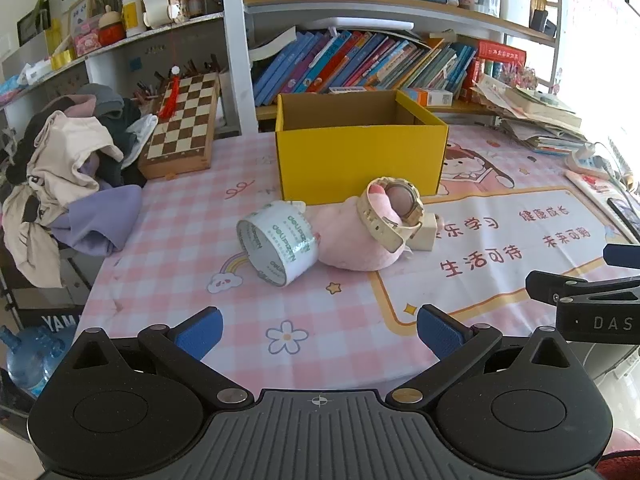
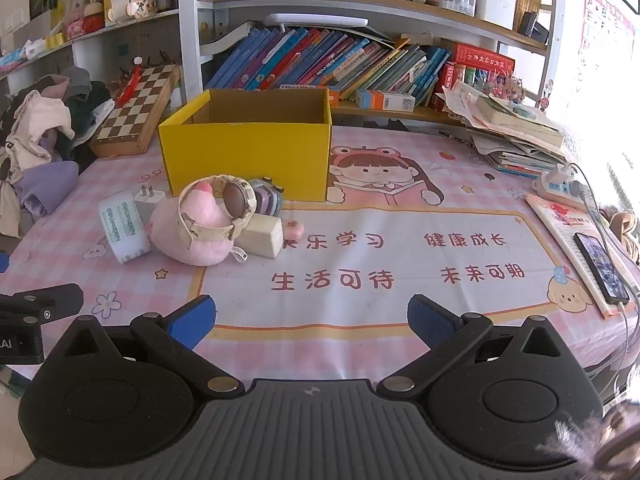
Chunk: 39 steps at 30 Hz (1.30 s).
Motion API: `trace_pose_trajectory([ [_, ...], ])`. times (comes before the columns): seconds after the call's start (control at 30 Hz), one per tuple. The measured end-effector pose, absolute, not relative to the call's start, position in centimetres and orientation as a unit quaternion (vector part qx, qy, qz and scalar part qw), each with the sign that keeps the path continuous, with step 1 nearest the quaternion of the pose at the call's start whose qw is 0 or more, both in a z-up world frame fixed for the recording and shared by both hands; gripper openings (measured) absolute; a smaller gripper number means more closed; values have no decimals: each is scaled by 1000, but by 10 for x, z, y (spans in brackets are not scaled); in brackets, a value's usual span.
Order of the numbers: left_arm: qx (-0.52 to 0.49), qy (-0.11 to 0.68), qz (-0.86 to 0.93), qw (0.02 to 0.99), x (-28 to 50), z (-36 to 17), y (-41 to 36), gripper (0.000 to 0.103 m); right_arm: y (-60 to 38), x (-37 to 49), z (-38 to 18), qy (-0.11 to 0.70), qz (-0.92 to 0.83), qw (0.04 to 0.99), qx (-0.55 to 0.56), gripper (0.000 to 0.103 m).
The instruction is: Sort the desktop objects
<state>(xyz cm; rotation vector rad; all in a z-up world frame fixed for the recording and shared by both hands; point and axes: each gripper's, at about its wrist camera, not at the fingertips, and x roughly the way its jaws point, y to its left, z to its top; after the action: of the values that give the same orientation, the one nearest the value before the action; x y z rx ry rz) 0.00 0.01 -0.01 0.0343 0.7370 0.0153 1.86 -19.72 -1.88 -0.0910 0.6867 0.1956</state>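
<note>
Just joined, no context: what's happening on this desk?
Nothing is held yet. Both grippers, left and right, hover open above the tablecloth. Ahead lie a tape roll, a pink plush with a beige watch around it, and an open yellow box behind.

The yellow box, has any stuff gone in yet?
Nothing looks sorted: what shows of the yellow box is bare. Both tongs, left and right, are open and empty. The tape roll, plush toy and watch still wait on the table.

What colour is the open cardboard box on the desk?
Yellow outside, brown inside: the open cardboard box shows best in the right wrist view.
</note>
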Motion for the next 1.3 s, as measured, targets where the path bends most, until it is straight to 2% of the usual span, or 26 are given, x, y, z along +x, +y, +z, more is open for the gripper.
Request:
trace_pose_trajectory([
  [1.3,6,380,-2,925,7,-10,9,103,-191,22,-21,338,103,934,-56,103],
])
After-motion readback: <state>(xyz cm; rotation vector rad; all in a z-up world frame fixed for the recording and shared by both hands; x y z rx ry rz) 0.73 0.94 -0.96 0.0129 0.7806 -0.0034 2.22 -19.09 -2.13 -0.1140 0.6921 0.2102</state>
